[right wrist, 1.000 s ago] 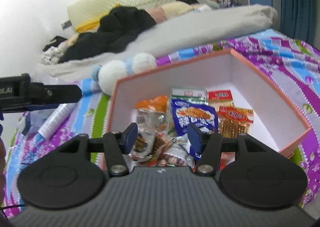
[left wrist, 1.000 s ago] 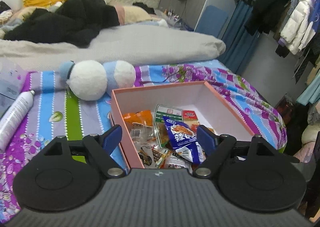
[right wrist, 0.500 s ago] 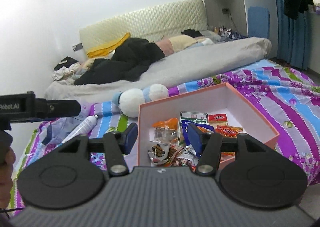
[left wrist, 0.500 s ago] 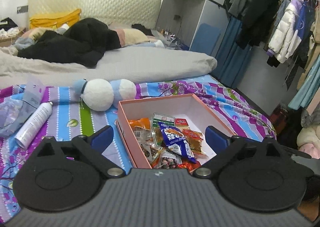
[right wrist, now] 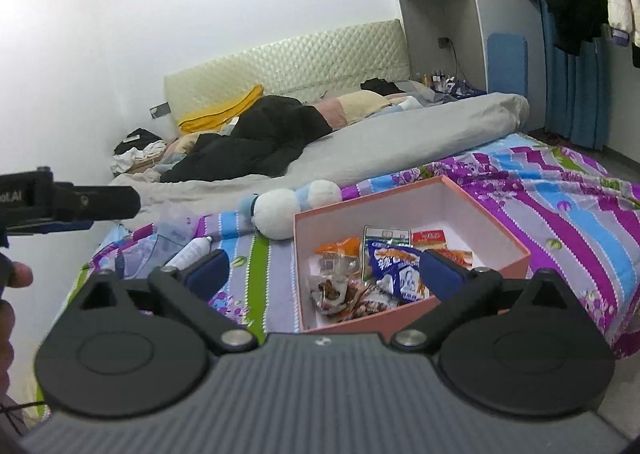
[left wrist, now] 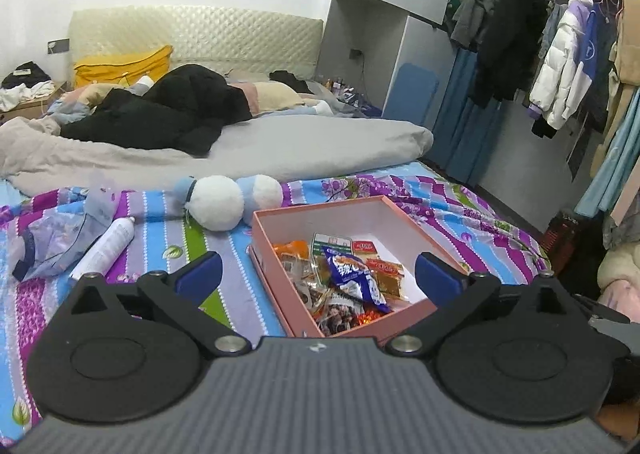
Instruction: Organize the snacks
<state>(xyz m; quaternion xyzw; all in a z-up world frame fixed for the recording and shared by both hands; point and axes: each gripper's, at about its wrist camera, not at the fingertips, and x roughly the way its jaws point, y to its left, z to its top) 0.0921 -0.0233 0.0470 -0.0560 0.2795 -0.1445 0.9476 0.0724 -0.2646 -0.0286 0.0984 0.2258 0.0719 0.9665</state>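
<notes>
The snack packets (left wrist: 344, 274) lie heaped in the pink box (left wrist: 272, 250) on the bed (left wrist: 460, 213). Both grippers, left (left wrist: 318, 278) and right (right wrist: 324, 268), have drawn back, jaws just opened wide and empty; sorting looks finished.

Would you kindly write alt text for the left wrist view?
An open left gripper hangs empty above a pink box of snack packets on a striped bedspread. A plush toy and a white spray can lie to the box's left.
</notes>
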